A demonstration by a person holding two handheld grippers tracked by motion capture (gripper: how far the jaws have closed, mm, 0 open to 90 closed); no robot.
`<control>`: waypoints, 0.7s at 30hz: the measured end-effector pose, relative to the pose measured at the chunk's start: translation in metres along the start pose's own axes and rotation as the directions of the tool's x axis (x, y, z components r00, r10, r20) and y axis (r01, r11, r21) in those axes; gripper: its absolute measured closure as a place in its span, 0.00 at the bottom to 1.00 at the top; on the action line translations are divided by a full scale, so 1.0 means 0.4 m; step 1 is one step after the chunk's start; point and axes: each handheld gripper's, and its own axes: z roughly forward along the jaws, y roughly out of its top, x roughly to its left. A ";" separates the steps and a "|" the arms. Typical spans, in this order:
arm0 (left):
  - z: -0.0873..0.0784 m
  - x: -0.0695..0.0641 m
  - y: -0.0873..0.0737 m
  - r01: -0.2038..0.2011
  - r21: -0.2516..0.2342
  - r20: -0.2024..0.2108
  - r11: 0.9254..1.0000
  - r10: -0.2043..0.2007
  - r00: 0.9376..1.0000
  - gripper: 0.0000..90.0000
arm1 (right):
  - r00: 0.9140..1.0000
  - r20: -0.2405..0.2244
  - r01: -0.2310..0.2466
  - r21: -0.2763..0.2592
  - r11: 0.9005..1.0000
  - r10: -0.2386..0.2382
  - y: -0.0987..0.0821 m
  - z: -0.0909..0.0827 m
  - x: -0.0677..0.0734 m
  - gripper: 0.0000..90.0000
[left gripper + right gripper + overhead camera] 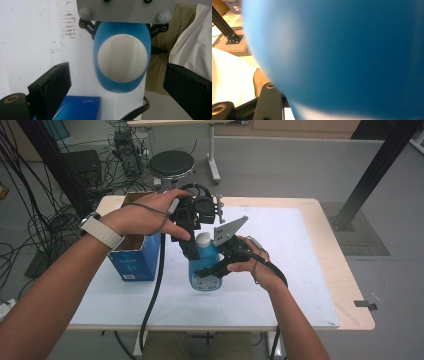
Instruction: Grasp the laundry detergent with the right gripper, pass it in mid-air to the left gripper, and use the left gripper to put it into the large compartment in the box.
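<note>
Centre of the high view, the right tongs (212, 270) clamp the blue bottle (205, 265) on the bench (280, 250). Left tongs (192, 251) gape above its white cap (203, 238). Blue box (135, 262) print unreadable.

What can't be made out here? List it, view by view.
- Right gripper view: blue bottle is a close blur; it hides the grip.
- High view: left hand covers most of the blue box opening.
- Left gripper view: grey plate cuts off the bottle's lower body.
</note>
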 end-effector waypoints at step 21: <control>0.000 0.001 -0.006 0.004 0.001 0.003 1.000 -0.004 1.000 0.09 | 1.000 -0.009 -0.005 0.007 1.000 0.005 0.000 0.004 -0.003 0.48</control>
